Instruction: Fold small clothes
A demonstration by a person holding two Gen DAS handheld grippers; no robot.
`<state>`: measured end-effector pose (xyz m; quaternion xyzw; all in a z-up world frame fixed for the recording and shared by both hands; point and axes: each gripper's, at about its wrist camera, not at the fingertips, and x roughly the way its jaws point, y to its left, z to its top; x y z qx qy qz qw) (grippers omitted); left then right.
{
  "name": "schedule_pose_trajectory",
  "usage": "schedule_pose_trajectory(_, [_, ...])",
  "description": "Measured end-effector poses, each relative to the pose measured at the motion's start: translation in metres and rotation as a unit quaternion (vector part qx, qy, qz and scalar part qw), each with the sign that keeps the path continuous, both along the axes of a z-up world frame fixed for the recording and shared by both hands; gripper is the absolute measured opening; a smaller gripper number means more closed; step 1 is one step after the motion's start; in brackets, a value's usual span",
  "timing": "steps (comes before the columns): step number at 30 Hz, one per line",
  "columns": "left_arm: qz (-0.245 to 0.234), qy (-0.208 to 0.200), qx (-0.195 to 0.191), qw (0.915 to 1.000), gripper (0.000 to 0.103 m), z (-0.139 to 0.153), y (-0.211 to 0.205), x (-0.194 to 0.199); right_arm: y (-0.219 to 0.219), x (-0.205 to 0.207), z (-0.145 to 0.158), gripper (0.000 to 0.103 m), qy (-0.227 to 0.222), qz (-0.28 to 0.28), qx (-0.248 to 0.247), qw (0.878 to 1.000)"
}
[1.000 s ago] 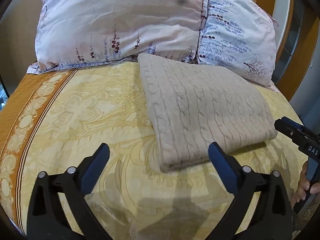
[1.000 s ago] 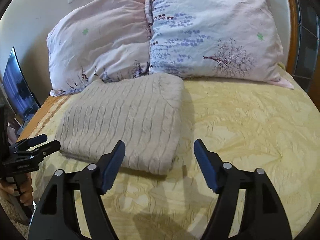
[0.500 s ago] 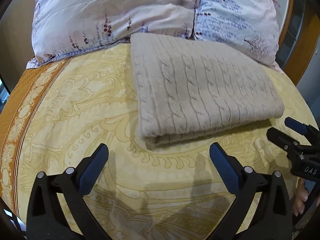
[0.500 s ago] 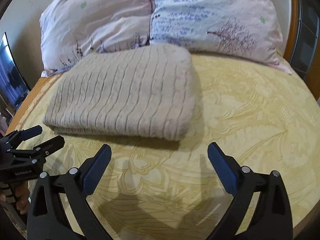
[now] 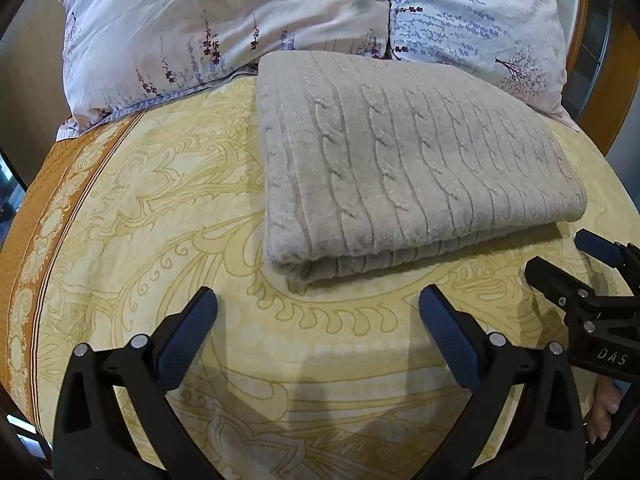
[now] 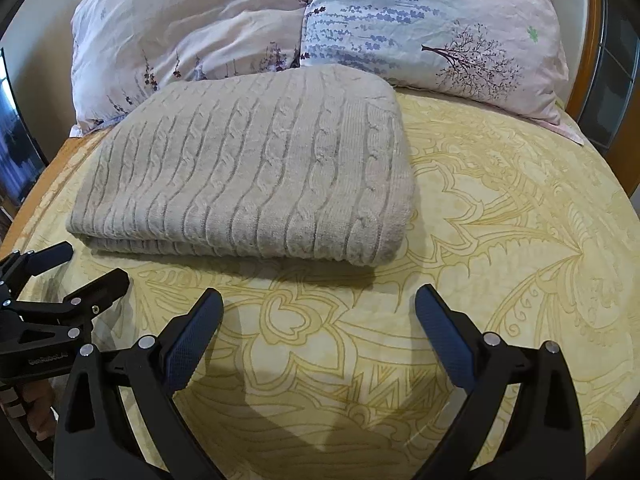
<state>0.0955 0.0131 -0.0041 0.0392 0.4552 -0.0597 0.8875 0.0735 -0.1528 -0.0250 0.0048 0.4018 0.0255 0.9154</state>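
Note:
A beige cable-knit sweater (image 5: 404, 160) (image 6: 256, 172) lies folded into a thick rectangle on the yellow patterned bedspread, its far edge against the pillows. My left gripper (image 5: 318, 304) hangs open just short of the sweater's near folded edge, nothing between its blue pads. My right gripper (image 6: 318, 300) is open wide too, empty, in front of the sweater's near right corner. Each gripper shows in the other's view: the right one (image 5: 560, 264) at the right edge, the left one (image 6: 80, 268) at the left edge, both with jaws apart.
Two floral pillows (image 5: 224, 28) (image 6: 432, 20) lean at the head of the bed behind the sweater. The bedspread (image 6: 520, 240) has an orange border (image 5: 44, 208) on its left side. A wooden bed frame (image 6: 588, 48) rises at the right. A dark screen (image 6: 16, 148) stands left.
Both grippers moved forward and tipped down, so the sweater's near edge now lies close before them. The right gripper's jaws spread wider; the left stayed open. The sweater has not moved.

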Motion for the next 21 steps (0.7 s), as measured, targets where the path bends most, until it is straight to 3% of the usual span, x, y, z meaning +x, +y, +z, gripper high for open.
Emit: schedule_pose_trajectory(21, [-0.001, -0.012, -0.004, 0.9999, 0.101, -0.001, 0.0001, -0.0006, 0.0022, 0.0007, -0.0019, 0.101, 0.005, -0.009, -0.02, 1.0])
